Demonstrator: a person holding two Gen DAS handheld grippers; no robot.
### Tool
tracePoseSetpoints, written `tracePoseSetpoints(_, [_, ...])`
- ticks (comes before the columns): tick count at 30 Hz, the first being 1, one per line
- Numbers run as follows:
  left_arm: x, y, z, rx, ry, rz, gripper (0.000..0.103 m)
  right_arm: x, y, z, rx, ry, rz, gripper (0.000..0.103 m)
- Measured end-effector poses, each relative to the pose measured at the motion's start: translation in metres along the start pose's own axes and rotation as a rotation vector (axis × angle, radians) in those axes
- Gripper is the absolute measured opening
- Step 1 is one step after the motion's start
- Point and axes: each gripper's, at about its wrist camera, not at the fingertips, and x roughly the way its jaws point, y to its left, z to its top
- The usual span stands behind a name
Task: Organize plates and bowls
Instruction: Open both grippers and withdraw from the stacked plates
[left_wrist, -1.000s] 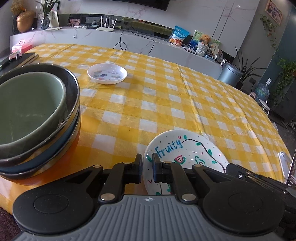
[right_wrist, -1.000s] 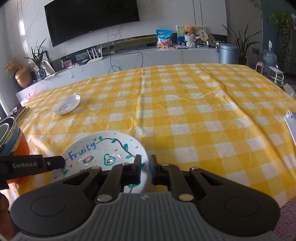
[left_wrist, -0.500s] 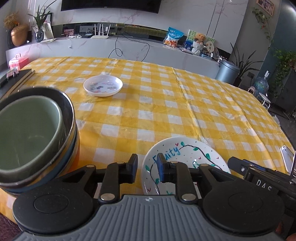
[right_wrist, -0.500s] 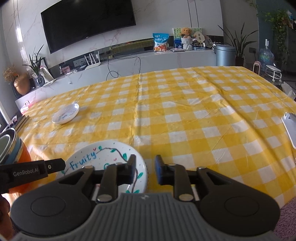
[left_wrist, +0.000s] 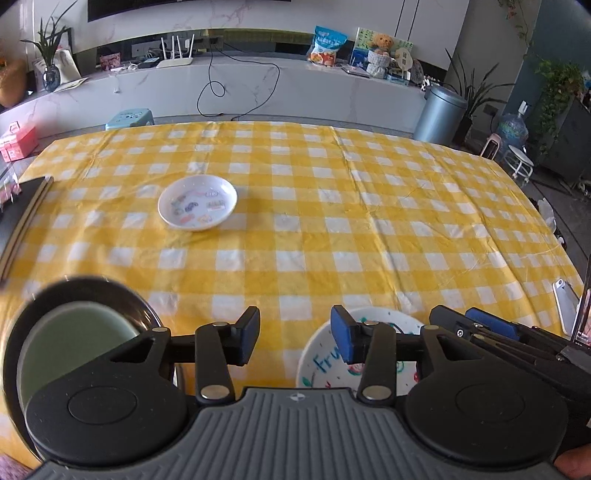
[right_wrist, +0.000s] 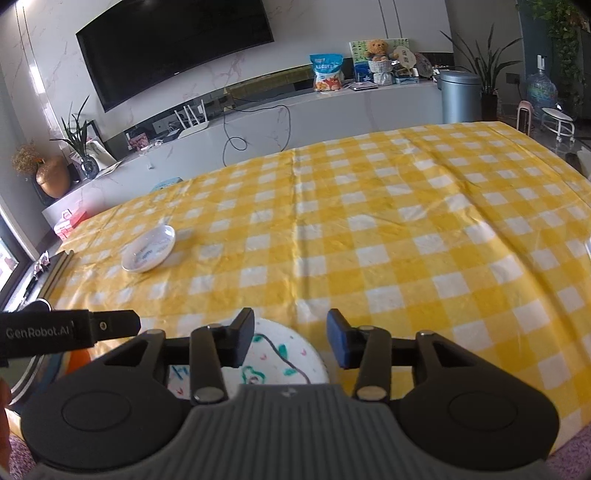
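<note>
A white plate painted "Fruity" (left_wrist: 384, 325) lies at the table's near edge, also in the right wrist view (right_wrist: 291, 354). A small white dish with stickers (left_wrist: 197, 202) sits farther back on the left, also in the right wrist view (right_wrist: 149, 253). A stack of bowls, green inside black (left_wrist: 74, 332), stands at the near left. My left gripper (left_wrist: 294, 334) is open and empty, raised between the stack and the plate. My right gripper (right_wrist: 291, 336) is open and empty above the plate's right edge.
The table wears a yellow checked cloth (left_wrist: 332, 229). A dark tray with chopsticks (left_wrist: 26, 199) lies at the left edge. A phone (left_wrist: 565, 304) lies at the right edge. A TV console, bin and plants stand behind the table.
Both grippers have opened from shut. Both have risen and pulled back, so the "Fruity" plate and bowl stack sit lower in view.
</note>
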Motion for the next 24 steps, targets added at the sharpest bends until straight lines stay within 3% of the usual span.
tracePoseSetpoints(12, [0.009, 0.054, 0.077, 0.105, 0.087, 0.029, 0.051, 0.039, 0.037, 0.044, 0.001, 0.05, 0.101, 0.052])
tracePoseSetpoints(17, [0.022, 0.076, 0.098, 0.151, 0.044, 0.087, 0.051, 0.066, 0.05, 0.056, 0.019, 0.092, 0.115, 0.053])
tracePoseSetpoints(24, [0.059, 0.104, 0.117, 0.136, 0.077, 0.039, 0.051, 0.104, 0.066, 0.073, 0.05, 0.135, 0.125, 0.054])
